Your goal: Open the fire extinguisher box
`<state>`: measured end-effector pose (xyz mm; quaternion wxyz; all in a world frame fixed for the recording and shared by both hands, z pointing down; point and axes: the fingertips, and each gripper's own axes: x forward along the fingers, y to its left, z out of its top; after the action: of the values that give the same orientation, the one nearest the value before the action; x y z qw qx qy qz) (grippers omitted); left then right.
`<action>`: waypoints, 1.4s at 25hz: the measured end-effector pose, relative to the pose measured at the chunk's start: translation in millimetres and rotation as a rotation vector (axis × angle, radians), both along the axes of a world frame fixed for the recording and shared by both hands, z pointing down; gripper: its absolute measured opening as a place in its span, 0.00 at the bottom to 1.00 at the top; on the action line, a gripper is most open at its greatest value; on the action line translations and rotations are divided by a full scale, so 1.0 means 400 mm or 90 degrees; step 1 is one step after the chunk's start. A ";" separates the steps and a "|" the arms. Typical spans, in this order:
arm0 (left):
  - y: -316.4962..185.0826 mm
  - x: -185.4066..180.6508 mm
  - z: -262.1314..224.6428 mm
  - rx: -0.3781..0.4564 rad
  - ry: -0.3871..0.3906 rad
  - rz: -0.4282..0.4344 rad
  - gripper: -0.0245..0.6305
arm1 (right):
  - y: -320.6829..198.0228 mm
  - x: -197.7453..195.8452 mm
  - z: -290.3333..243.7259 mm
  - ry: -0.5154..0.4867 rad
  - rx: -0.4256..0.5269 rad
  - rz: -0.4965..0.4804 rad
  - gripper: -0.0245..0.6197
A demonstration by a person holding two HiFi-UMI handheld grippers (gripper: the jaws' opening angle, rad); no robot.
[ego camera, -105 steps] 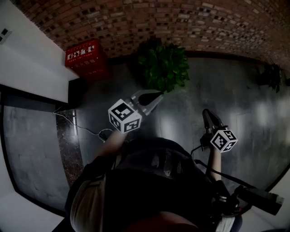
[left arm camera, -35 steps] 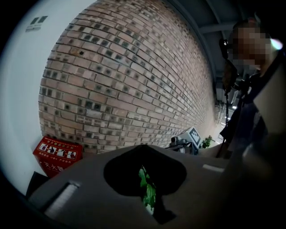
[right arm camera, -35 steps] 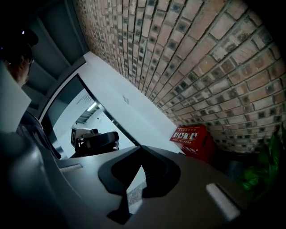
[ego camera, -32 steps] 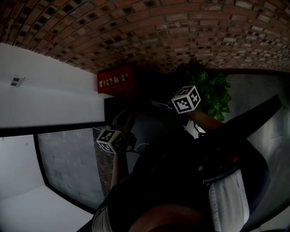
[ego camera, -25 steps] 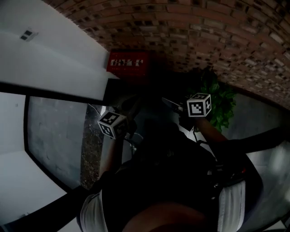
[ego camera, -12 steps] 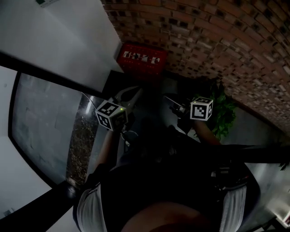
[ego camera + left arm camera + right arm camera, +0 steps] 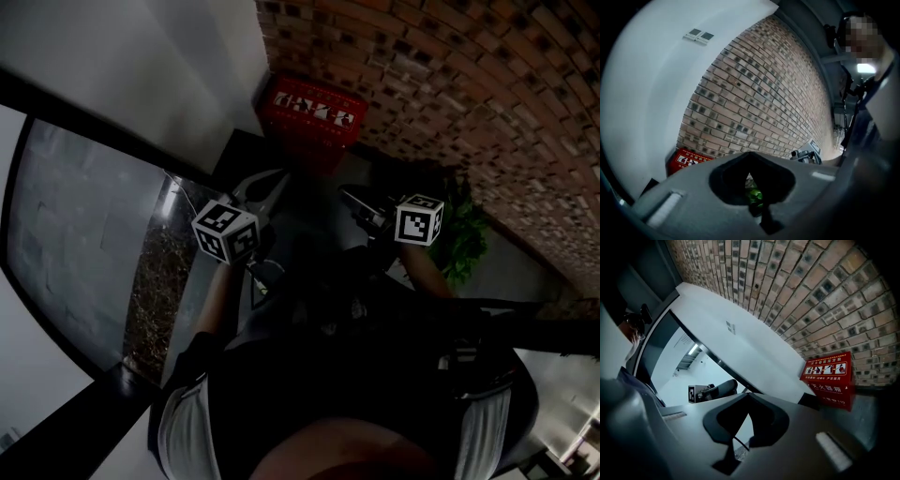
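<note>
Two grippers are out in front of the person, and both are empty. The left gripper [image 7: 270,185] has its jaws pressed tight together with nothing between them, and the right gripper [image 7: 350,196] looks closed the same way. The red fire extinguisher box [image 7: 314,112] sits on the floor at the foot of the brick wall [image 7: 450,84], close to where the white wall [image 7: 141,75] comes in. It is well ahead of both sets of tips, and its lid is down as far as I can make out. To my eye the first risk is arriving with the jaws shut like this. Closed tips cannot take hold of a lid edge or a catch, so they would only prod the box and might shove it along the floor or jam it against the bricks. The light here is poor and I cannot pick out any latch or handle from where things stand, so a grab could easily land on the wrong edge and slip off. The potted plant [image 7: 464,239] stands near the right arm, and a wide swing on that side could catch its leaves or nudge the pot. With the wall close behind the box, I would also guess a raised lid could meet the bricks and drop shut again.
</note>
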<state>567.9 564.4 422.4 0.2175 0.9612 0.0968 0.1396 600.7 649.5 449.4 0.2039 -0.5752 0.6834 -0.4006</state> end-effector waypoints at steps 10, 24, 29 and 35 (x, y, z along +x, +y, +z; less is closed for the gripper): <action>-0.049 -0.038 0.001 -0.012 0.020 -0.014 0.04 | -0.047 -0.023 -0.003 0.031 -0.018 -0.007 0.04; -0.083 -0.013 0.030 -0.026 0.001 0.004 0.04 | -0.036 0.065 -0.010 0.189 -0.080 0.063 0.04; -0.082 0.029 0.020 -0.013 0.008 0.018 0.04 | -0.035 0.069 0.008 0.168 -0.085 0.052 0.04; -0.085 0.074 0.046 0.000 -0.030 0.019 0.04 | -0.054 0.111 0.043 0.138 -0.084 0.045 0.04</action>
<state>597.4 530.4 440.8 0.2174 0.9561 0.1061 0.1652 645.0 628.1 466.5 0.1047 -0.6511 0.6530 -0.3725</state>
